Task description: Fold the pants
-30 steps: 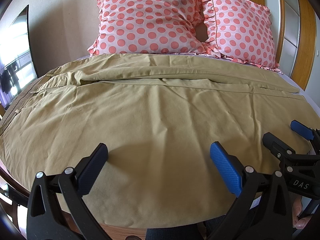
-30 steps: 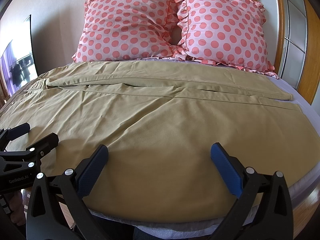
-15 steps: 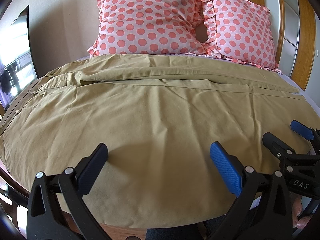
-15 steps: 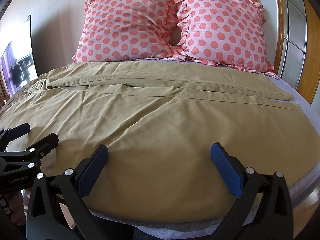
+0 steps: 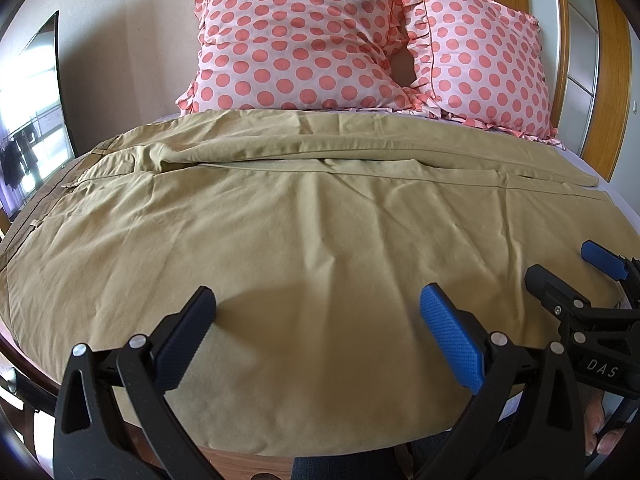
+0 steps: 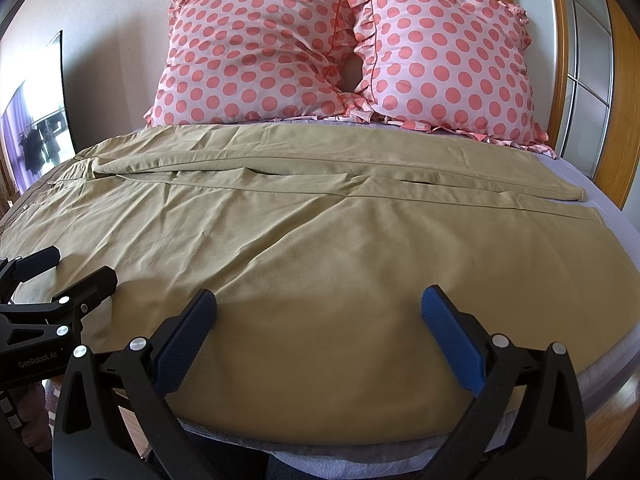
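Observation:
Tan pants point(image 5: 312, 232) lie spread flat across the bed, waistband at the left, leg hems at the right; they also fill the right wrist view point(image 6: 320, 240). The far leg lies partly folded over along the back. My left gripper point(image 5: 316, 320) is open and empty, just above the near edge of the pants. My right gripper point(image 6: 318, 322) is open and empty, also over the near edge, to the right of the left one. Each gripper shows in the other's view: the right one point(image 5: 568, 276), the left one point(image 6: 68, 268).
Two pink polka-dot pillows point(image 5: 304, 40) point(image 6: 440, 52) stand against the wall at the head of the bed. A lilac sheet point(image 6: 568, 168) shows at the right. A wooden frame point(image 5: 608, 80) is at the right, a mirror point(image 5: 32, 120) at the left.

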Demonstrator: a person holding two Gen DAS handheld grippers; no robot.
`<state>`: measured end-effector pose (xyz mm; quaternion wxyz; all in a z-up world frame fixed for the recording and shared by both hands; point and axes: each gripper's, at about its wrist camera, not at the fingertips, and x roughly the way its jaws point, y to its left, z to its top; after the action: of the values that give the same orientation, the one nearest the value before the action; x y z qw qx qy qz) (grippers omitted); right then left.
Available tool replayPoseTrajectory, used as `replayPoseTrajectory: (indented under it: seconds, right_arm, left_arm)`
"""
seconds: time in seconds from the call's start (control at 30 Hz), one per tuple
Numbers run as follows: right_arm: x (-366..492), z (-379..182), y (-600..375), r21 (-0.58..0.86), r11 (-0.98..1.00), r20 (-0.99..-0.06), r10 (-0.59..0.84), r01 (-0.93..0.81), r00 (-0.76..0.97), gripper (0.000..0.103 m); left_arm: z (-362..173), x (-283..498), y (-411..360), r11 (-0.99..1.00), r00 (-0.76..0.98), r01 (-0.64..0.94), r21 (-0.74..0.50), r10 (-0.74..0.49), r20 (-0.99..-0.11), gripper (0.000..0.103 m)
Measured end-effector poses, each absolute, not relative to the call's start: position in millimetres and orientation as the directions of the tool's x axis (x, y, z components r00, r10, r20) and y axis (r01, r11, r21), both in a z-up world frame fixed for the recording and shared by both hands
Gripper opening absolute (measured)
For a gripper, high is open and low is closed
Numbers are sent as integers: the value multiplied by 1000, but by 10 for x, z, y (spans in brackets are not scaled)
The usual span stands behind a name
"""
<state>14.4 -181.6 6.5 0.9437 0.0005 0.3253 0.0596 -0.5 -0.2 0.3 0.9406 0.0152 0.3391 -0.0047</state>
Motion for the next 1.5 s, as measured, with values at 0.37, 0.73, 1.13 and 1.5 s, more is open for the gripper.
replayPoseTrajectory:
  seconds: [0.37,0.73,1.13,1.5]
  right_arm:
    - [130,54,-1825,36,992,-601,118,-121,790,102]
    - [1423,1057,-3173,54,972,-607,-149,227,781,102]
    - [3696,354,-4449,67,725,-853,-315,685,417,67]
    - [3810,56,-4641,3,714,-817,-402,700,413,55]
  left_arm:
    - [4,-5,-2,999,771,20,26,1,-637,101]
    - [83,64,16,998,763,57,13,-35,-646,101]
    - [383,137,237,989,838,116,-91,-147,-526,101]
    - [265,243,190,984,808,122,-129,-174,-563,101]
